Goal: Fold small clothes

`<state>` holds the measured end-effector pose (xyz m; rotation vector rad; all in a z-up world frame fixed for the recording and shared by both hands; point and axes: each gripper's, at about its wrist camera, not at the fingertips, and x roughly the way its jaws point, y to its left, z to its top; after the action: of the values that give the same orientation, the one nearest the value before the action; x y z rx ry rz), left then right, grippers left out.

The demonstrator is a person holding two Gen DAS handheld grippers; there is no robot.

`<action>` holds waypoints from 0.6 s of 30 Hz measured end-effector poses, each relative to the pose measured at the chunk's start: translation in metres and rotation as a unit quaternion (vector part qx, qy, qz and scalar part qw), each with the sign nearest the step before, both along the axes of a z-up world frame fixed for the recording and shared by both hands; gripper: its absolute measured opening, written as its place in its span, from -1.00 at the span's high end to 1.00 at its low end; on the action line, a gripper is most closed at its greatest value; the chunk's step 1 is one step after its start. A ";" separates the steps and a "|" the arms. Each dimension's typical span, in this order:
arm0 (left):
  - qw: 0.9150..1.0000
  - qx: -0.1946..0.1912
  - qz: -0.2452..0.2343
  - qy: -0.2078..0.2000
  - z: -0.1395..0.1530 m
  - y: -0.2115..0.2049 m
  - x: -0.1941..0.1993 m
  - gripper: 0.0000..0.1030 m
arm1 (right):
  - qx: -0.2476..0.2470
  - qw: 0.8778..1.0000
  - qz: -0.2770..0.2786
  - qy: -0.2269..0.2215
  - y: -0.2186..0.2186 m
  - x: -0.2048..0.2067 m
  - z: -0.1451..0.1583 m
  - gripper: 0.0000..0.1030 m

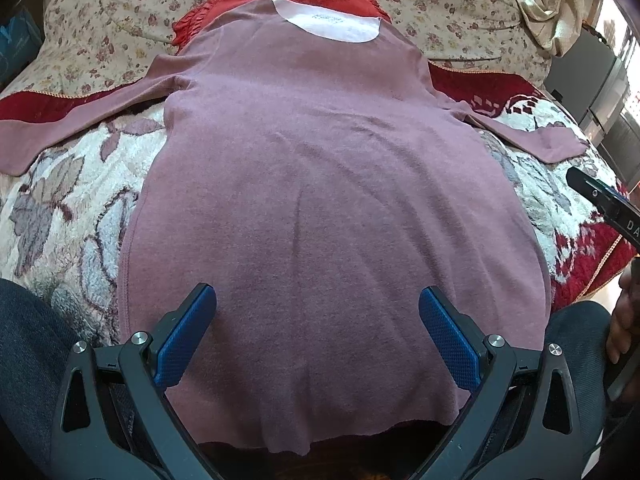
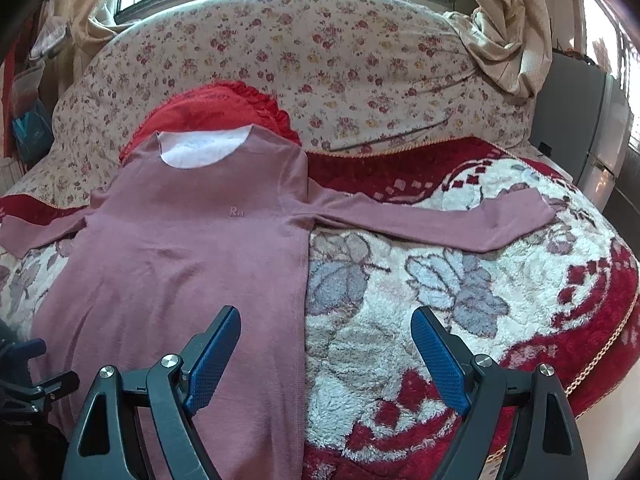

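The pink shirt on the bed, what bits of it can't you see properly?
- Pink shirt: bottom hem corners, left wrist view, hidden behind the open left gripper.
- Left sleeve end, right wrist view: cut off by the picture edge.
- Neck label writing and chest logo: too small to read.

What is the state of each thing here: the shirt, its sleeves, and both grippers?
Mauve shirt: spread flat on the blanket, not yet folded.
Right sleeve: stretched out to the side, flat.
Left sleeve: stretched out to the other side.
Left gripper: open, above the shirt's lower part, holding nothing.
Right gripper: open, above the shirt's side edge, holding nothing.
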<state>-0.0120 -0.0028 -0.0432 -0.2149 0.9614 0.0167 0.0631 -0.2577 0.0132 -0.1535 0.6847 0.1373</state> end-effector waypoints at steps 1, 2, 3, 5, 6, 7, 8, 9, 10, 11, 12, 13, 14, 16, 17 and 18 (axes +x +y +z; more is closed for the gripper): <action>1.000 0.000 0.000 0.001 0.000 0.000 0.000 -0.98 | 0.001 1.000 0.000 -0.001 0.000 -0.001 0.001 -0.66; 1.000 0.000 -0.001 0.001 -0.001 -0.001 0.000 -0.98 | 0.002 1.000 0.000 -0.001 0.000 -0.001 0.001 -0.66; 1.000 0.000 -0.002 0.002 -0.001 -0.001 0.001 -0.98 | 0.001 1.000 0.000 -0.001 -0.001 -0.001 0.000 -0.66; 1.000 0.001 -0.003 0.001 -0.001 -0.001 0.000 -0.98 | 0.001 1.000 0.001 -0.002 -0.001 -0.001 0.001 -0.66; 1.000 0.001 -0.003 0.002 -0.001 -0.001 0.001 -0.98 | 0.000 1.000 0.001 -0.002 0.000 -0.001 0.000 -0.66; 1.000 0.001 -0.003 0.002 -0.001 -0.001 0.001 -0.98 | 0.000 1.000 0.001 -0.002 0.000 0.000 0.000 -0.66; 1.000 0.001 -0.003 0.002 -0.001 -0.001 0.001 -0.98 | 0.001 1.000 0.001 -0.002 0.000 0.000 0.000 -0.66; 1.000 0.000 -0.003 0.002 -0.001 0.000 0.001 -0.98 | 0.001 1.000 0.001 -0.002 0.000 0.000 0.000 -0.66; 1.000 0.000 -0.002 0.001 -0.001 -0.001 0.001 -0.98 | 0.001 1.000 0.000 -0.002 0.000 -0.001 0.000 -0.66; 1.000 0.001 -0.002 0.001 -0.001 -0.001 0.001 -0.98 | 0.001 1.000 0.001 -0.002 0.000 -0.001 0.000 -0.66; 1.000 0.001 -0.003 0.001 -0.002 0.000 0.001 -0.98 | 0.001 1.000 0.001 -0.003 0.000 -0.001 0.000 -0.66; 1.000 0.001 -0.002 0.001 -0.001 0.000 0.001 -0.98 | 0.000 1.000 0.000 -0.003 0.001 -0.001 0.000 -0.66; 1.000 0.000 -0.002 0.001 -0.001 0.000 0.001 -0.98 | 0.000 1.000 0.000 -0.003 0.001 -0.001 0.000 -0.66; 1.000 0.000 -0.002 0.000 -0.001 0.000 0.001 -0.98 | 0.000 1.000 0.000 -0.003 0.001 -0.001 0.000 -0.66; 1.000 0.000 -0.002 -0.001 -0.001 0.000 0.000 -0.98 | 0.000 1.000 0.000 -0.003 0.001 -0.001 0.000 -0.66; 1.000 0.000 -0.001 -0.001 -0.001 0.000 0.000 -0.98 | 0.000 1.000 0.000 -0.003 0.001 -0.001 0.000 -0.66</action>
<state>-0.0121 -0.0028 -0.0442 -0.2138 0.9592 0.0136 0.0623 -0.2571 0.0131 -0.1546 0.6793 0.1370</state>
